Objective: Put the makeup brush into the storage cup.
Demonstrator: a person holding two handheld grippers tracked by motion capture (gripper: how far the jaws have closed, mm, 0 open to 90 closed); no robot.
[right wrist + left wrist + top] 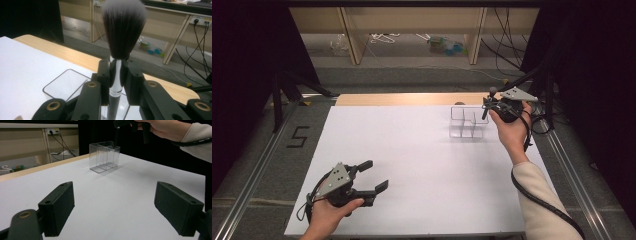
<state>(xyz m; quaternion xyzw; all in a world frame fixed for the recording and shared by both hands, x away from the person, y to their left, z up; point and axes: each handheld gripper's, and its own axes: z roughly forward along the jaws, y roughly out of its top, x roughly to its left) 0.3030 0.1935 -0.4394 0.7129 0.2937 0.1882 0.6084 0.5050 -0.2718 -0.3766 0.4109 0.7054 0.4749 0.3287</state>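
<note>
The right gripper (115,75) clamps a makeup brush (124,30) bristles-up above the clear organizer (468,121) near the tabletop's far right corner. Lower it straight, handle first, into 1 compartment, releasing only once seated. The left gripper (373,175) idles wide open near the front left edge.

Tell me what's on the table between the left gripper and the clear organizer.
Nothing: bare white table runs from left gripper to clear organizer, per the high view.

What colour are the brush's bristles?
Dark bristles with whitish tips, clearest in the right gripper view.
</note>
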